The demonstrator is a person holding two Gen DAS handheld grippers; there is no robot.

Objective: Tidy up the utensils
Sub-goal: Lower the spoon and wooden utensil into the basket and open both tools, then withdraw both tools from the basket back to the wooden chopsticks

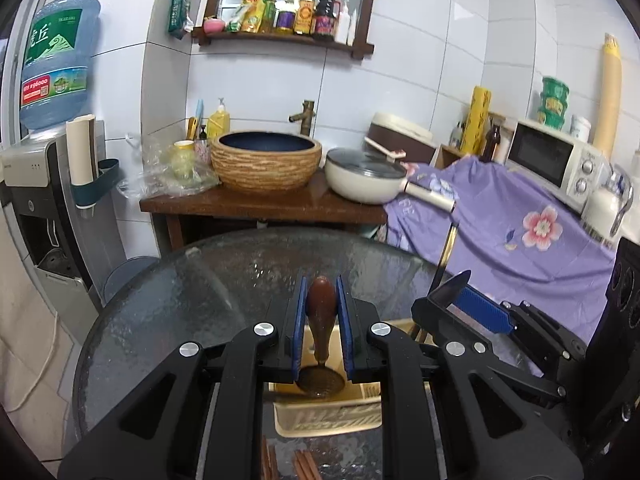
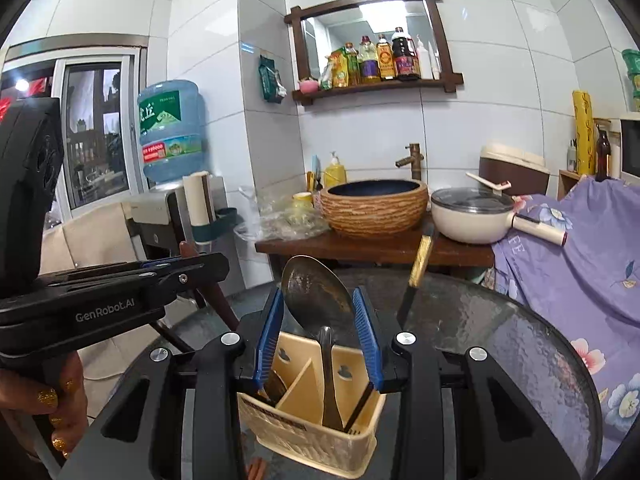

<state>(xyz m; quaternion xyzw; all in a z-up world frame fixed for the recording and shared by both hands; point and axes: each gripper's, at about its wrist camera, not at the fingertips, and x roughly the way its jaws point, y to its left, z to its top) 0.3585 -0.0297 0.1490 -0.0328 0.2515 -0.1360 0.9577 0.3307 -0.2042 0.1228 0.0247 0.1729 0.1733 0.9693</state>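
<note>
Partly done: left gripper [image 1: 322,312] jaws clamp brown wooden-handled skimmer [image 1: 320,308]; right gripper [image 2: 318,336] jaws clamp steel spoon [image 2: 316,292] over beige plastic caddy [image 2: 320,436]; chopsticks [image 1: 306,464] at 6 o'clock remain on glass desk [image 1: 180,300].

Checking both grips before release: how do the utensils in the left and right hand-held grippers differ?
The left hand-held gripper clamps a brown wooden-handled ladle, handle up and bowl down over the beige utensil caddy. The right hand-held gripper holds a metal spoon by its bowl, bowl up and handle down in the caddy's right compartment. Both hang upright over that caddy.
</note>
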